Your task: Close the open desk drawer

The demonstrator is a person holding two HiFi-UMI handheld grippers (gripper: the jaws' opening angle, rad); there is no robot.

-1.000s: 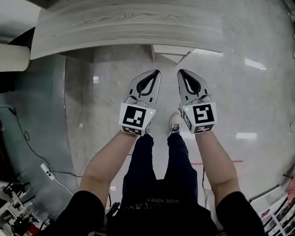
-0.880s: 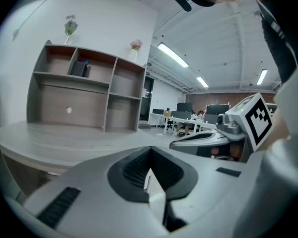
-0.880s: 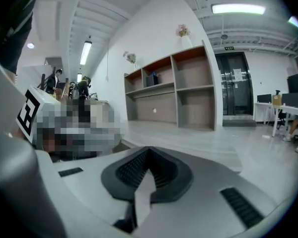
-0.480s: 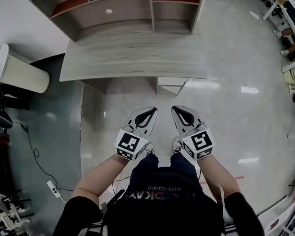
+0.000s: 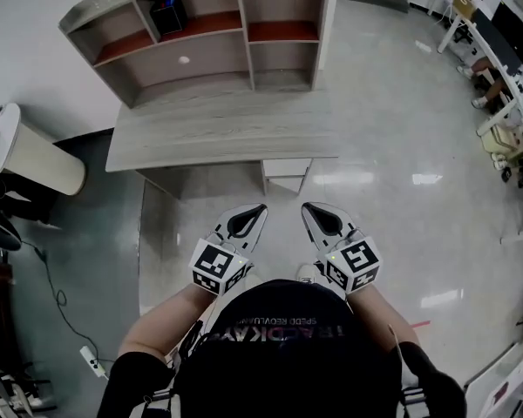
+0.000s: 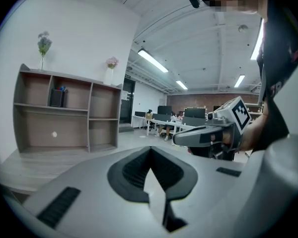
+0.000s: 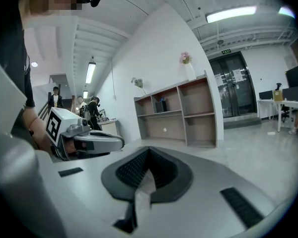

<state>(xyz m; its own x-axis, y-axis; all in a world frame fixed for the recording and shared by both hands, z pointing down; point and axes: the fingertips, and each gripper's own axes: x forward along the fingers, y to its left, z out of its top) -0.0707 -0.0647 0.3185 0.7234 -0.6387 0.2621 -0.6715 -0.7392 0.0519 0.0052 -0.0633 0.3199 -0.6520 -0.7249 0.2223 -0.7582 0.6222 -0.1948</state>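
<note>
The grey wood desk (image 5: pixel 218 133) stands ahead of me with a shelf unit (image 5: pixel 200 37) on its back half. A white drawer front (image 5: pixel 286 171) shows just under the desk's front edge; how far out it stands I cannot tell. My left gripper (image 5: pixel 254 209) and right gripper (image 5: pixel 311 209) hover side by side above the floor, short of the desk and apart from the drawer. Both are shut with nothing between the jaws. In the left gripper view the shut left gripper (image 6: pixel 150 151) points toward the shelf unit (image 6: pixel 64 113). The right gripper (image 7: pixel 148 151) points the same way.
A round white stand (image 5: pixel 30 159) sits left of the desk. A cable with a power strip (image 5: pixel 87 360) lies on the floor at lower left. Office desks and chairs (image 5: pixel 506 68) fill the right side. Two vases with flowers (image 6: pixel 108 71) top the shelf unit.
Both grippers have risen and drawn back from the desk, still shut. The head view now takes in the whole desk and shelf unit, with the drawer farther from the grippers.
</note>
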